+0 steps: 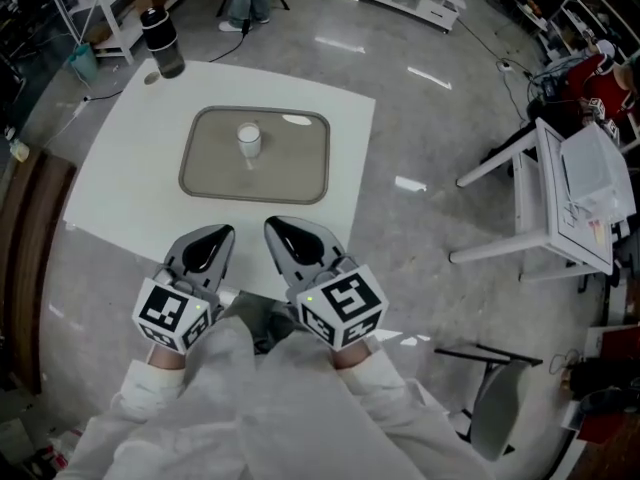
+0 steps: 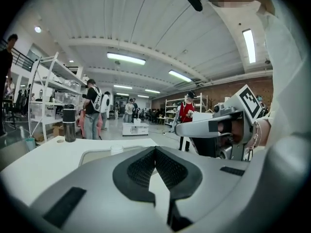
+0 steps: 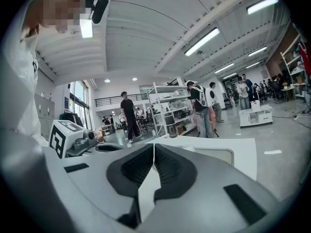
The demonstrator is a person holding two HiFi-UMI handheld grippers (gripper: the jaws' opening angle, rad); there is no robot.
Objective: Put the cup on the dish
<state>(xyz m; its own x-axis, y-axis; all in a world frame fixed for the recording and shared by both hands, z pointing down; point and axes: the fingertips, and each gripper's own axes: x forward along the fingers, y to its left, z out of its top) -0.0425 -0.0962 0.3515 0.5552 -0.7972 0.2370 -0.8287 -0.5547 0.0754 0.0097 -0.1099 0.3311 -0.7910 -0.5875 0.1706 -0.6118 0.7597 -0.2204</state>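
A small white cup (image 1: 249, 139) stands upright in the middle of a grey rectangular dish (image 1: 300, 173) on the white table (image 1: 120, 188). Both grippers hover side by side over the table's near edge, well short of the dish. My left gripper (image 1: 222, 231) is shut with nothing between its jaws, and my right gripper (image 1: 272, 225) is shut and empty too. In the left gripper view the jaws (image 2: 155, 148) meet at the tips, with the cup (image 2: 116, 150) and dish (image 2: 92, 154) beyond them. The right gripper (image 3: 154, 144) likewise points toward the cup (image 3: 189, 148) and dish (image 3: 221, 155).
A black bottle (image 1: 163, 43) stands at the table's far left corner, also seen as the bottle (image 2: 69, 124). White furniture (image 1: 570, 203) stands on the floor to the right. A dark chair (image 1: 500, 398) is near my right side. People and shelves fill the background.
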